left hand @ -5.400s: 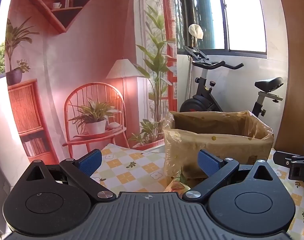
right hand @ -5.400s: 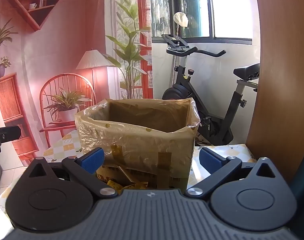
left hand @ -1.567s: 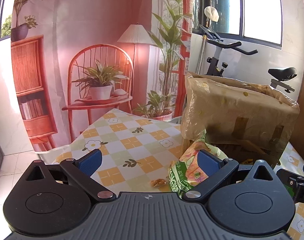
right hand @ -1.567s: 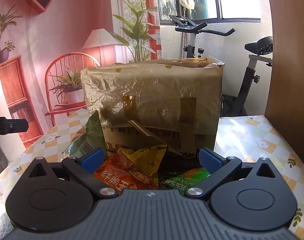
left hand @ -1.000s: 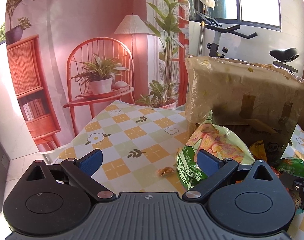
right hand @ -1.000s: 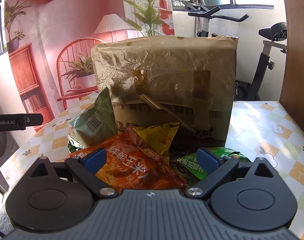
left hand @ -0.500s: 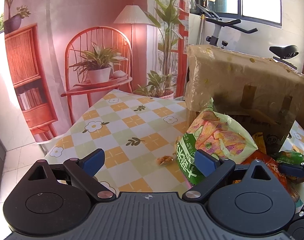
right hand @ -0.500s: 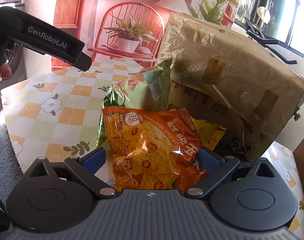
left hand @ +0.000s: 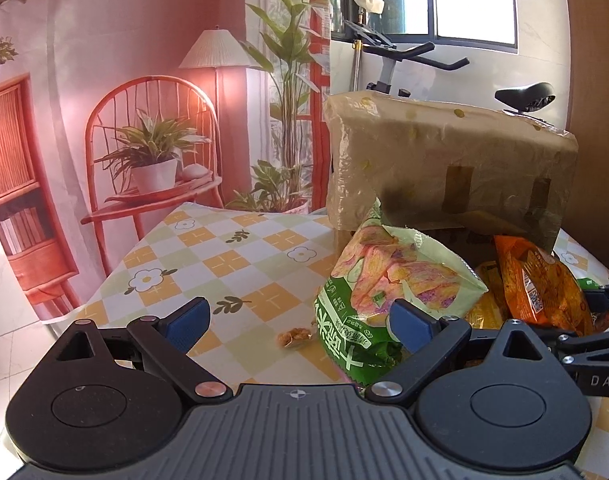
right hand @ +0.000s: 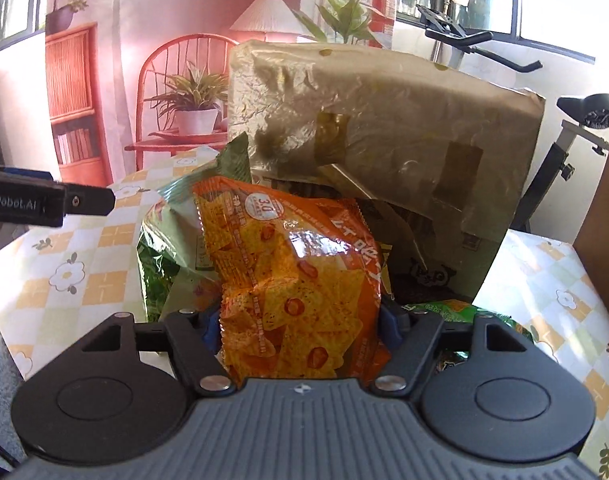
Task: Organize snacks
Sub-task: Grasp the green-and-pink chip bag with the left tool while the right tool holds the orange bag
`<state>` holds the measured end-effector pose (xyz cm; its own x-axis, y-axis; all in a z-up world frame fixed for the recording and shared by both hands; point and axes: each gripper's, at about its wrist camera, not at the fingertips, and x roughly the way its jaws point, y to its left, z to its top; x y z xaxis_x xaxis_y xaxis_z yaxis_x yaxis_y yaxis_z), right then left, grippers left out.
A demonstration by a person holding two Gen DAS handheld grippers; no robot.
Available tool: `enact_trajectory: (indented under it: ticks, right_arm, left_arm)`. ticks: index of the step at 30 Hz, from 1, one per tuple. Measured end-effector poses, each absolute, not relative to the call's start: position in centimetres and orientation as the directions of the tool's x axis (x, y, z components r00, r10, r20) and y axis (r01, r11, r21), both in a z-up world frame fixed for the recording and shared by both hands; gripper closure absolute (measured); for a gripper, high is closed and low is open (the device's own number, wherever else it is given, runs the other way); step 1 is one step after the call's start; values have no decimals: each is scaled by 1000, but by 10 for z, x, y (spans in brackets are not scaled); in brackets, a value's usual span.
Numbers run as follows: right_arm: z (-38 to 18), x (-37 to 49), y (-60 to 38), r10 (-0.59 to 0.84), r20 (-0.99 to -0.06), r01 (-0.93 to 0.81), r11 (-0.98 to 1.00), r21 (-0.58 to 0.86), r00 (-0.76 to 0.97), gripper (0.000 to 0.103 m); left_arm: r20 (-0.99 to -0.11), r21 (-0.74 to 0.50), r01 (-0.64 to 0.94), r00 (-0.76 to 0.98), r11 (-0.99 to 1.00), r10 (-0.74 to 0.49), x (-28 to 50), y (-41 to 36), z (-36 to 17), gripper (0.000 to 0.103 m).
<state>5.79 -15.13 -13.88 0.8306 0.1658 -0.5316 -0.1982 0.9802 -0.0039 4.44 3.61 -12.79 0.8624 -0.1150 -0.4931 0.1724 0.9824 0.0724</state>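
Observation:
My right gripper (right hand: 300, 324) is shut on an orange chip bag (right hand: 292, 276), which also shows in the left wrist view (left hand: 540, 280). A green snack bag (left hand: 384, 292) stands left of it, in front of the plastic-wrapped cardboard box (left hand: 444, 160); it also shows in the right wrist view (right hand: 172, 240). My left gripper (left hand: 300, 320) is open and empty, low over the table, with its right finger by the green bag. A yellow bag (left hand: 484, 300) and another green bag (right hand: 464, 312) lie partly hidden beside the orange one.
A small crumb-like snack piece (left hand: 294, 336) lies on the checkered tablecloth (left hand: 224, 264). The table edge runs at the left. A wooden panel (right hand: 600, 180) stands at the right, and an exercise bike (left hand: 424, 64) stands behind the box.
My right gripper has closed on the orange chip bag. Both grippers have come down from box height to the snack pile. My left gripper stays open.

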Motion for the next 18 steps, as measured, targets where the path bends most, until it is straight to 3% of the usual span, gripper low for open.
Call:
enact_trajectory:
  ticks: [7,18]
  right_arm:
    - [-124,52,-170,179,-509,-152,984,95,842,33]
    - [-120,42,-173,174,-478,-137,984,110,861,33]
  left_arm:
    - [-486,109,332,840,937,-241,46,5,-147,5]
    - [-477,186,297,861,937,-178,76,-27,-173,5]
